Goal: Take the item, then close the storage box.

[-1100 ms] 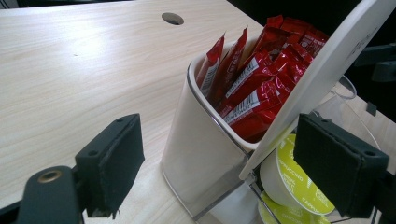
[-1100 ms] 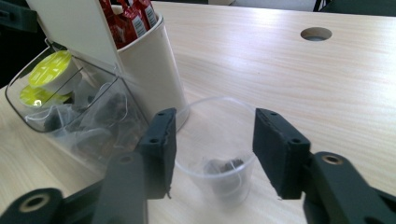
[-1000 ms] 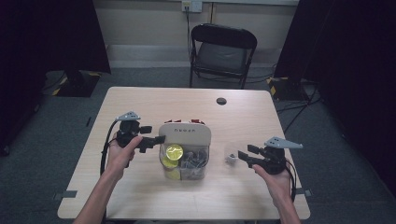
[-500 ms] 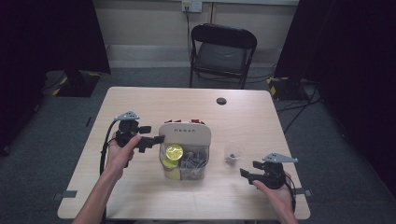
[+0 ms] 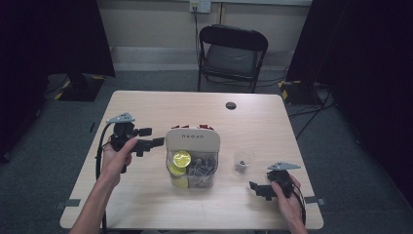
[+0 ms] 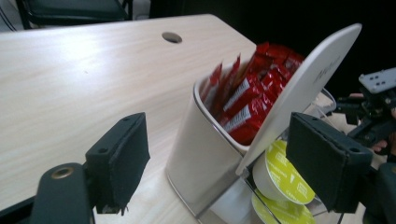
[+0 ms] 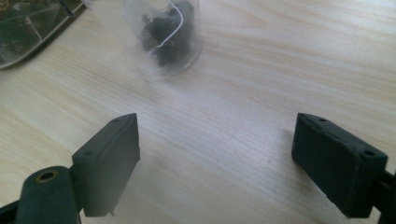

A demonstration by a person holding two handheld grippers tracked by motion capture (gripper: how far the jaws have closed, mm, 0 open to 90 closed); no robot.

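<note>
Closest to the person, the right gripper (image 5: pixel 257 189) sits low over the near right part of the wooden table (image 5: pixel 272 122), jaws spread wide with nothing between them; they've just been opening. From its own view the pads (image 7: pixel 107 158) frame bare wood, and a small clear plastic cup (image 7: pixel 163 32) with a dark tea bag and its white string inside stands a bit ahead, apart from the jaws. My guess is the hand is parked there on purpose, open and off the cup, so the cup stands by itself

Next out, in the middle of the table, is the pod and sachet organiser (image 5: pixel 192 156). Clear front part holds yellow-lidded coffee capsules (image 5: pixel 181 158) and some darker packets, and a white curved panel (image 6: pixel 299 88) rises over it. Behind that panel a white bin is stuffed with red sachets (image 6: pixel 252 93), standing upright so they're easy to pinch from the top

The left gripper (image 5: pixel 158 142) hovers just left of the organiser, pointing at its side. Its jaws have just been closing but are apart, with the organiser's white corner in the gap and no pad pressing on it as far as I can tell. Looks like it's lining up to steady the organiser or go for the sachets

Farthest back, a cable hole (image 5: pixel 231 105) in the tabletop, then a black folding chair (image 5: pixel 233 53) by the wall
</note>
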